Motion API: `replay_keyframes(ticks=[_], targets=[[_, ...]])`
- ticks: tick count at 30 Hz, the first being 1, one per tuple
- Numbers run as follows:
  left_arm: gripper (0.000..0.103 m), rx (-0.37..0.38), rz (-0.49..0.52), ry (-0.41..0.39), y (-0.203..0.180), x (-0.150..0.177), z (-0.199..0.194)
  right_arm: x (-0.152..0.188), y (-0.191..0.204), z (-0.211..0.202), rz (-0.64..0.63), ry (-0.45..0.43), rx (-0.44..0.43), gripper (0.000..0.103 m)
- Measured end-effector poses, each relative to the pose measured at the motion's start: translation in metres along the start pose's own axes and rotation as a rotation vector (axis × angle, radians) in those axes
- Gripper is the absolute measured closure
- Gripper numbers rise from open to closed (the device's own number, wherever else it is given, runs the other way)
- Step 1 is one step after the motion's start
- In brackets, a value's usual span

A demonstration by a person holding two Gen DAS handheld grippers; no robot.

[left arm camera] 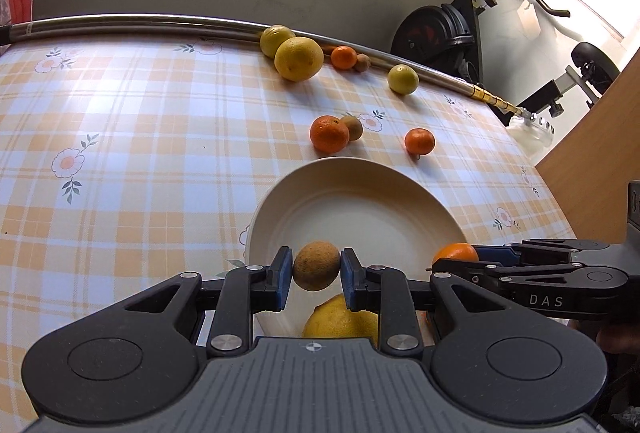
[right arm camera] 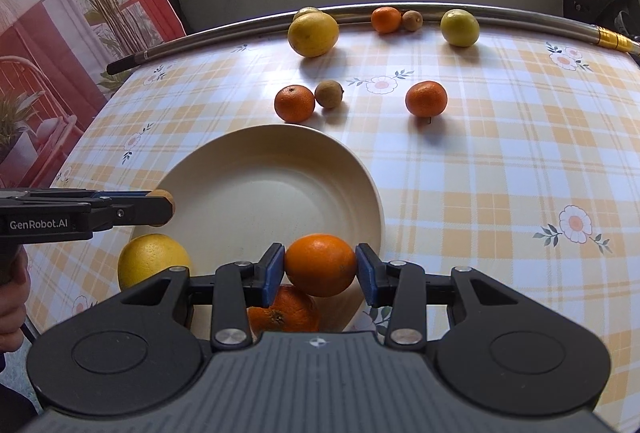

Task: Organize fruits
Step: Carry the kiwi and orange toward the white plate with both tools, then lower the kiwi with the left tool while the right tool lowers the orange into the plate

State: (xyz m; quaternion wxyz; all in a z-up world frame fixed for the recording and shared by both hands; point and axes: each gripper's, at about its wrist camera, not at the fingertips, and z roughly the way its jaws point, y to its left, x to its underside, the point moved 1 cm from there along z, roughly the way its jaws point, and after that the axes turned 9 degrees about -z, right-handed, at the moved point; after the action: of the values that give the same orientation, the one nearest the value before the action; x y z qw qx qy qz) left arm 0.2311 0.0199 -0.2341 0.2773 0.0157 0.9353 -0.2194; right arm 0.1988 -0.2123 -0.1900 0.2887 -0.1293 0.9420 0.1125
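Note:
A cream plate (left arm camera: 360, 205) (right arm camera: 240, 169) lies on the checked tablecloth. My left gripper (left arm camera: 316, 267) is shut on a brown kiwi (left arm camera: 316, 265) over the plate's near rim; from the right wrist view that gripper (right arm camera: 160, 207) enters at the left with the kiwi (right arm camera: 165, 195) peeking out. My right gripper (right arm camera: 320, 265) is shut on an orange mandarin (right arm camera: 320, 264) above the plate's near edge, also visible as (left arm camera: 456, 253). A lemon (right arm camera: 154, 261) (left arm camera: 340, 319) lies by the plate's rim, and another mandarin (right arm camera: 286, 313) sits under the right gripper.
Beyond the plate lie two mandarins (right arm camera: 295, 103) (right arm camera: 426, 98) and a kiwi (right arm camera: 329, 94). Along the metal bar (right arm camera: 240, 27) at the table's far edge sit lemons (right arm camera: 313, 33) (right arm camera: 460, 27), a mandarin (right arm camera: 386, 19) and a kiwi (right arm camera: 412, 20). An exercise bike (left arm camera: 436, 37) stands behind.

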Motion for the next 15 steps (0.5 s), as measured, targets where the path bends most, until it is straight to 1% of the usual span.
replay_keyframes(ticks=[6, 15], targets=[[0.075, 0.005, 0.013, 0.01, -0.003, 0.003, 0.002, 0.005, 0.002, -0.002, 0.03, 0.011, -0.017, 0.061], [0.075, 0.02, -0.003, 0.004, 0.001, 0.004, 0.002, 0.01, 0.01, -0.001, 0.053, 0.053, -0.055, 0.062]])
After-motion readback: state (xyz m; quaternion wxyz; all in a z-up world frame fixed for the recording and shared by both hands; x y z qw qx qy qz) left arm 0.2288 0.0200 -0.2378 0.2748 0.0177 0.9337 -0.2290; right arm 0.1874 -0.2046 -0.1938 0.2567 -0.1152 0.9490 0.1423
